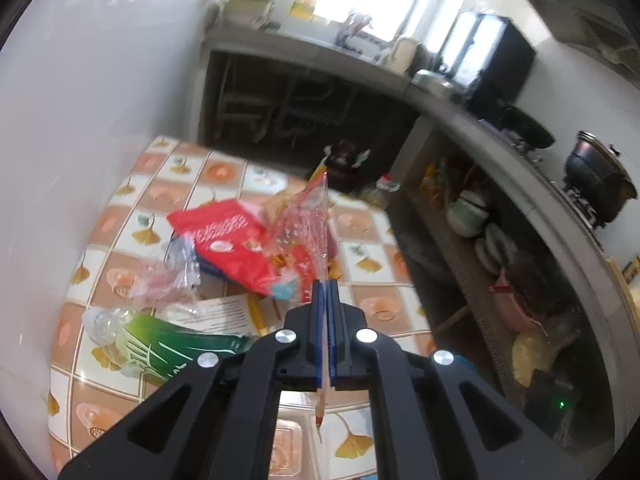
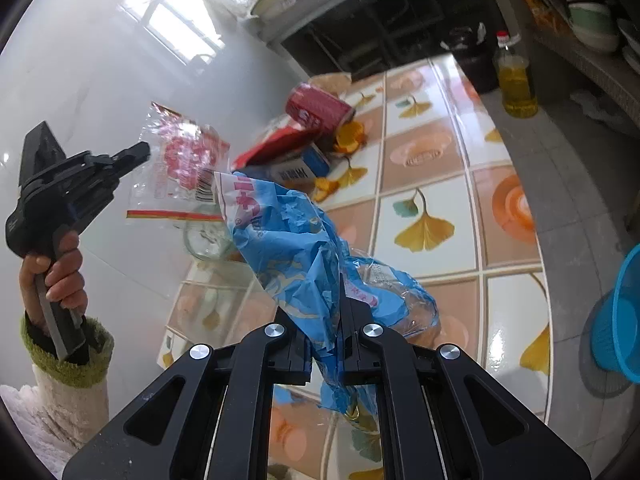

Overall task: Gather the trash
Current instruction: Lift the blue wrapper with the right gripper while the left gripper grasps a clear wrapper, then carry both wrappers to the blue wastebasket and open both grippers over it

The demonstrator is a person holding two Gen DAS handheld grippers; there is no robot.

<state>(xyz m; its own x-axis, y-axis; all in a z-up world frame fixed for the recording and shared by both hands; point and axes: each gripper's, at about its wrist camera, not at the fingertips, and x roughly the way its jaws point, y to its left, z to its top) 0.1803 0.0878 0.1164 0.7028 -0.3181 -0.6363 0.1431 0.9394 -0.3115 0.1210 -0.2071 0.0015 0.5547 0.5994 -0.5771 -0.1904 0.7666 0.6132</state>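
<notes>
A tiled worktop (image 2: 432, 152) carries litter: a red can (image 2: 318, 109), a red packet (image 1: 236, 240), a green-labelled bottle (image 1: 160, 344). The left gripper (image 1: 329, 292), fingers clamped, lifts a clear printed wrapper (image 2: 180, 168) edge-on. The right gripper (image 2: 326, 316) pinches a crumpled blue plastic bag (image 2: 288, 240), angled downward above the worktop.

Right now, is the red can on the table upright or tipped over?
Tipped over. In the right wrist view the red can lies on its side on the tiled table, resting against the red packet.
</notes>
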